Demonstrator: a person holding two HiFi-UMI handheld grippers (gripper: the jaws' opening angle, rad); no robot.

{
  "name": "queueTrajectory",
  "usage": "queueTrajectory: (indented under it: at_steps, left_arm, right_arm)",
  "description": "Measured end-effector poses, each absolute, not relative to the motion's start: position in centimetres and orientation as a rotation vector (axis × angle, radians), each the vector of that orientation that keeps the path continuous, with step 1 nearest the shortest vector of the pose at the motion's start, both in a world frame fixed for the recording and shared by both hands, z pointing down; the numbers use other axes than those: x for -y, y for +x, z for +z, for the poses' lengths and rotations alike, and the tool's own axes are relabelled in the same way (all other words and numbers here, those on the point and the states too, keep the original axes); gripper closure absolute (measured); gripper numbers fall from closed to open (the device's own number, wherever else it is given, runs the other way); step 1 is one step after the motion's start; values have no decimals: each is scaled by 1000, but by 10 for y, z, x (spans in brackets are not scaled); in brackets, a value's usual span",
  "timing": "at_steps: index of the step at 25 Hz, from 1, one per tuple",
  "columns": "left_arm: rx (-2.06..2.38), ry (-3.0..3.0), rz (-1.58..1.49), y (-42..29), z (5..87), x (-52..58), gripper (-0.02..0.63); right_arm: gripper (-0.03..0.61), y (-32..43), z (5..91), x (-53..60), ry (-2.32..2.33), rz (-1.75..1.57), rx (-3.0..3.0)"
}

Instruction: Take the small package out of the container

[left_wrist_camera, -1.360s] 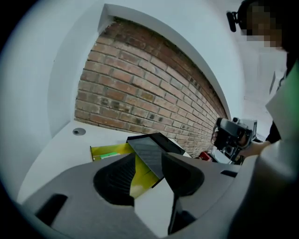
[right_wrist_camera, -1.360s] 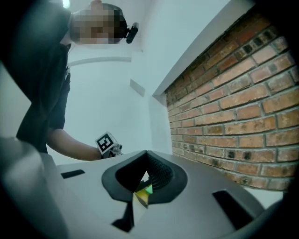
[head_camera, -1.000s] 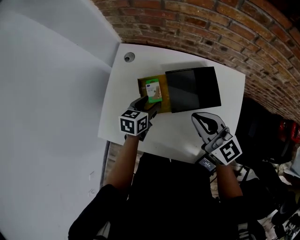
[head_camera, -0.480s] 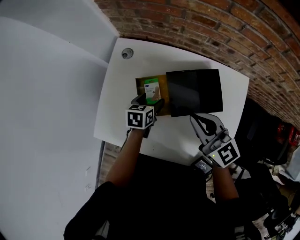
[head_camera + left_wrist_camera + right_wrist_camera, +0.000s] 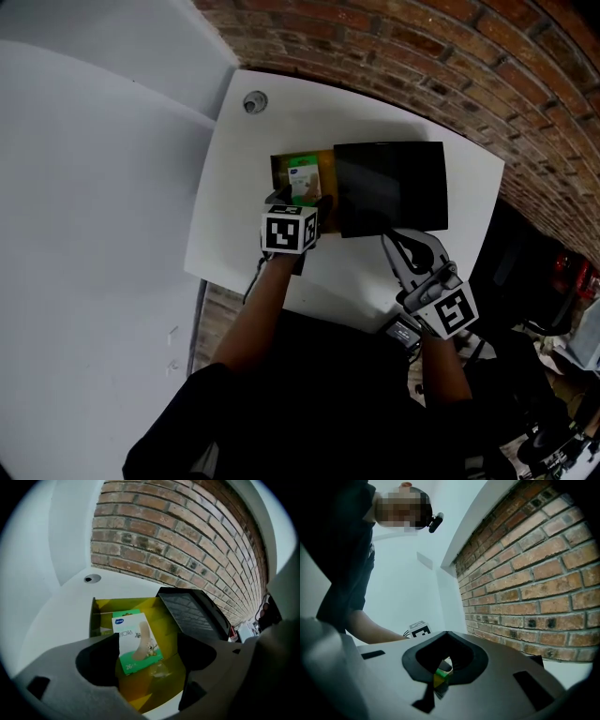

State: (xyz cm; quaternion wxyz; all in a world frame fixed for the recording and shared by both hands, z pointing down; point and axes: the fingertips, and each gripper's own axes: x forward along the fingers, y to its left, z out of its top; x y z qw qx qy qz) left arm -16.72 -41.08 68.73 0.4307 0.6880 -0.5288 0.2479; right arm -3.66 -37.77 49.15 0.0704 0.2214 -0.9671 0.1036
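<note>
Head view, left tongs point(image 5: 298, 200) lowered, jaws just opened over package point(image 5: 305, 179)

The person wears a black short-sleeved top point(image 5: 337, 403). The left gripper point(image 5: 147, 641) and right gripper point(image 5: 405, 246) are grey moulded plastic, each carrying a white cube point(image 5: 289, 232) with black square markers.

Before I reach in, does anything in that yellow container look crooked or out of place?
Only the small package: it sits askew in the yellow container, its edges turned off the line of the walls. Nothing spilled or damaged shows.
</note>
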Motion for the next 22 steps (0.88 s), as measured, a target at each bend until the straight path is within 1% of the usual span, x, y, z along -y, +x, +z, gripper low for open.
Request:
queueTrajectory:
  at_steps: [13,22]
  left_arm:
    - [1415,1543,682,-177,706,425,239]
    - [1430,1539,750,-180,706,421,239]
  right_arm:
    - [572,-36,497,387,668,352,2925]
    - [572,-32,496,389,678,384,2959]
